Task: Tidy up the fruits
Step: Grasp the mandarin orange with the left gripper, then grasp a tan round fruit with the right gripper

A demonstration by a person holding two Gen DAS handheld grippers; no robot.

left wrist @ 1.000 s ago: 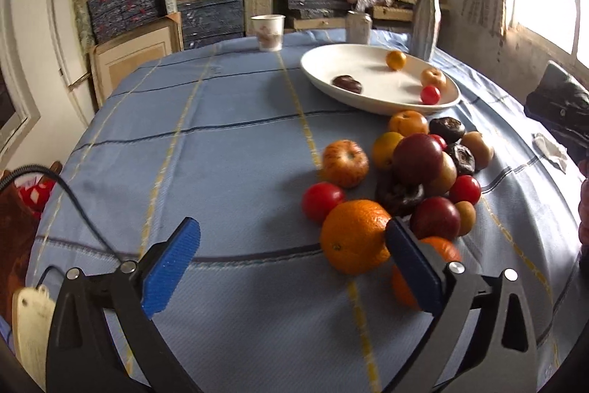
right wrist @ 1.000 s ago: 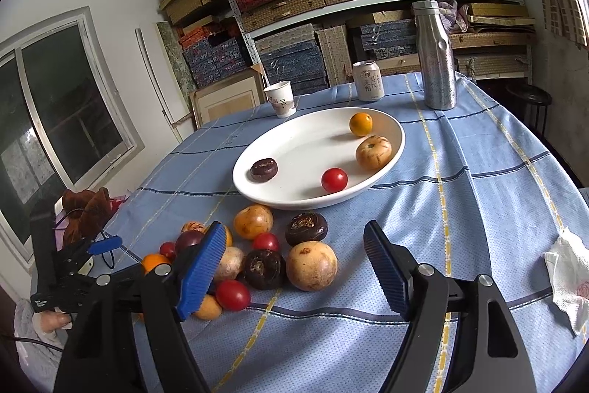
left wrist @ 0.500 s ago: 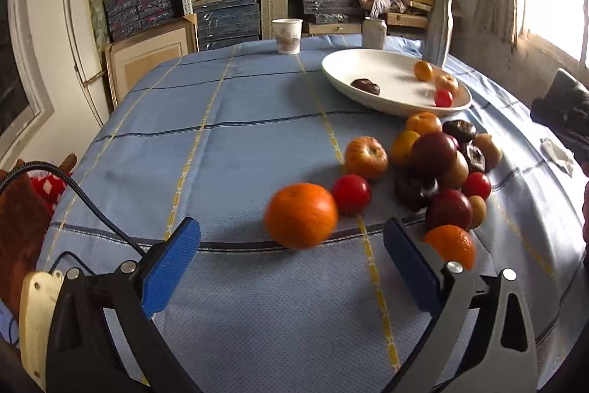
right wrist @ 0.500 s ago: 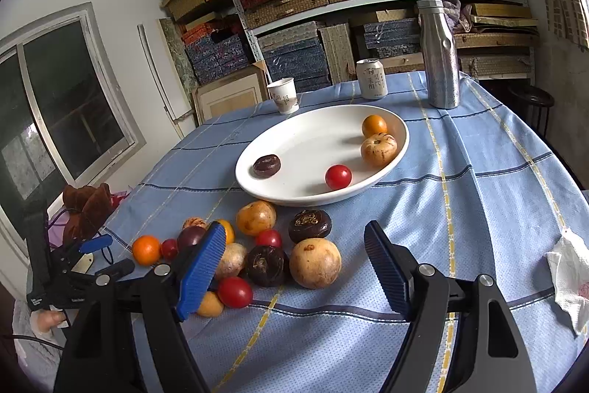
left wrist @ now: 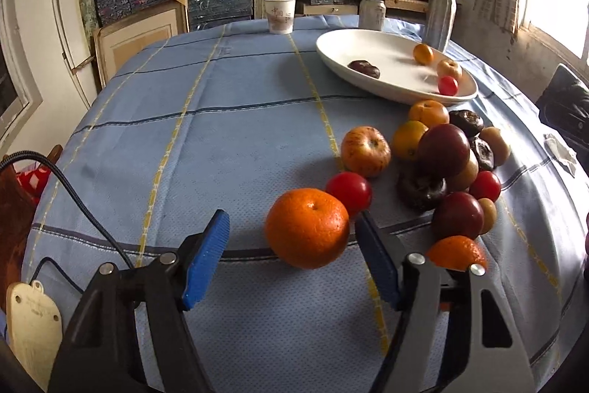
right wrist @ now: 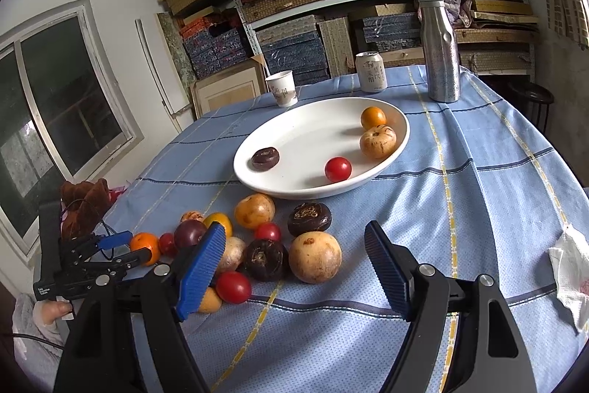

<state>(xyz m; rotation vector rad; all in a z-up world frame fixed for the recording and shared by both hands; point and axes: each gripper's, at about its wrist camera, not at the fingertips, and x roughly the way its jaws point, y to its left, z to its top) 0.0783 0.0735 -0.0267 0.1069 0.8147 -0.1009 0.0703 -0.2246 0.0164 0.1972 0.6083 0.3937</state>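
A large orange (left wrist: pixel 307 227) lies on the blue cloth between the blue pads of my left gripper (left wrist: pixel 292 223). The jaws are closing; the right pad is at the orange's edge, and a gap shows at the left pad. The right wrist view shows that gripper (right wrist: pixel 125 247) at the far left with the same orange (right wrist: pixel 145 244). A pile of mixed fruits (left wrist: pixel 445 164) lies just right of it. The white plate (right wrist: pixel 316 190) holds a small orange, a tan apple, a red tomato and a dark fruit. My right gripper (right wrist: pixel 294 256) hangs open over a tan round fruit (right wrist: pixel 314 256), not touching it.
A paper cup (right wrist: pixel 281 93), a can (right wrist: pixel 371 72) and a steel bottle (right wrist: pixel 440 50) stand behind the plate. A crumpled tissue (right wrist: pixel 568 267) lies at the right table edge. Shelves of boxes fill the back wall. A cable (left wrist: pixel 70 194) trails by the left gripper.
The left gripper has shifted so the large orange now sits between its fingers, and its jaws have narrowed around it. The right gripper and the plate's fruits have not moved.
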